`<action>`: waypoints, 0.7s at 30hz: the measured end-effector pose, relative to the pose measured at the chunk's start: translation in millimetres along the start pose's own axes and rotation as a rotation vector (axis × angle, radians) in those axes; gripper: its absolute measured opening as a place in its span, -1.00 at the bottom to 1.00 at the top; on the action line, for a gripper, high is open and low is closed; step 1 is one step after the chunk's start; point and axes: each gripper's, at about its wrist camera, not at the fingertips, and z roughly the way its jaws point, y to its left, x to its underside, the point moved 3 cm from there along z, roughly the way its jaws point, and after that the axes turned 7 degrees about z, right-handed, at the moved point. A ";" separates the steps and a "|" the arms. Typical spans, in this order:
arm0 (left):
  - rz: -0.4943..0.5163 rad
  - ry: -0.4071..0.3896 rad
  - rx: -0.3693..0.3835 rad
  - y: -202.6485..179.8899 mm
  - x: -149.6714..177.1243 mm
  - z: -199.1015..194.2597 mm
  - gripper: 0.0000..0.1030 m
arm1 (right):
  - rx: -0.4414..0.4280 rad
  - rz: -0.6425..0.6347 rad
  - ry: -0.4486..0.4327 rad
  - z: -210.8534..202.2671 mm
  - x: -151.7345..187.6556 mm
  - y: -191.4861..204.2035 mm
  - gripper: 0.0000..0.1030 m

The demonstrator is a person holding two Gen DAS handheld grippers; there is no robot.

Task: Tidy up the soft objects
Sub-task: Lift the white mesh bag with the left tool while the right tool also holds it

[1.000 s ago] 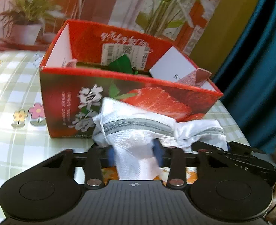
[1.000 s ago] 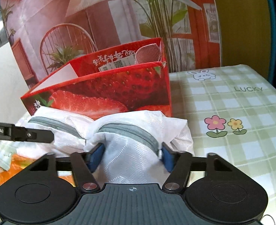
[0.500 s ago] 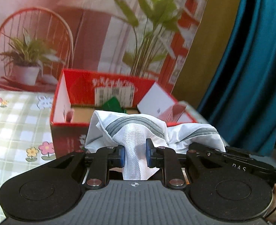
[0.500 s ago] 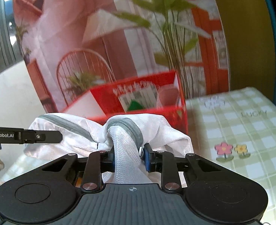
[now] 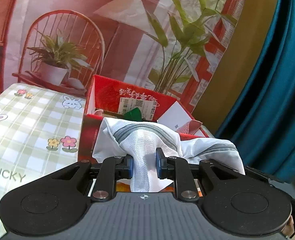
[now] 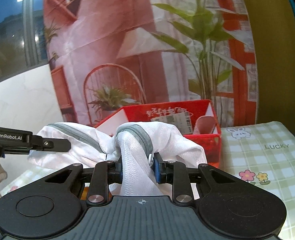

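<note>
While both my claws pinch the white mesh zippered laundry bag (image 5: pixel 145 146) | left claw (image 5: pixel 143 166), right claw (image 6: pixel 138 169) clamped | risk: slack mesh snagging the red strawberry-print cardboard box (image 5: pixel 111 100) rim

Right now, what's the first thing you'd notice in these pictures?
A white mesh bag with a grey zipper, bunched up in the middle and pinched by both the left gripper and the right gripper. Right behind it, a bright red strawberry box stands open on the green checked tablecloth.
</note>
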 end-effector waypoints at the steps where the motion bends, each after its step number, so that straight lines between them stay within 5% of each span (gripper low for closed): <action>1: 0.000 -0.001 -0.001 0.3 1.9 -1.6 -0.58 | -0.002 -0.004 0.001 -1.2 1.5 1.5 -0.54; 21: 0.037 0.045 0.003 -1.8 32.2 4.4 -0.58 | 0.002 0.083 0.058 -4.6 36.7 -12.1 -0.54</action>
